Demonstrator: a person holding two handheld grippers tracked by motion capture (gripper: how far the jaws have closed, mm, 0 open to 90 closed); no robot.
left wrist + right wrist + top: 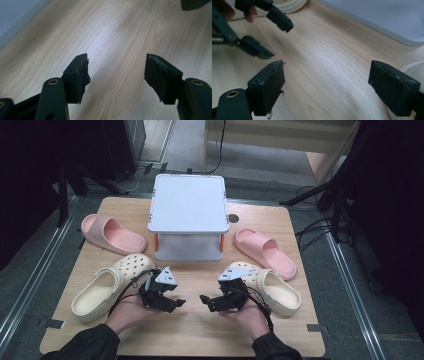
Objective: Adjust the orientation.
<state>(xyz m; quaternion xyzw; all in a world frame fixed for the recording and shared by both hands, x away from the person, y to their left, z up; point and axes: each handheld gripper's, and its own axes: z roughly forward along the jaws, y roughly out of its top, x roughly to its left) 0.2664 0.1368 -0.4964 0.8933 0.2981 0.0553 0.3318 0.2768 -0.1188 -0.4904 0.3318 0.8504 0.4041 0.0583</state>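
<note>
My left gripper (177, 303) and right gripper (205, 302) are held in a person's hands low over the wooden table (195, 330), near its front, with their tips facing each other a short gap apart. Both are open with nothing between the jaws. In the left gripper view the left gripper (117, 72) spreads over bare wood. In the right gripper view the right gripper (327, 82) is spread the same way, and the left gripper (277, 40) shows open at the upper left.
A white two-level stand (188, 202) sits at the back middle. Pink slides lie at the left (111, 234) and right (265, 251). A cream clog (107, 285) lies beside the left hand and another (272, 287) beside the right hand.
</note>
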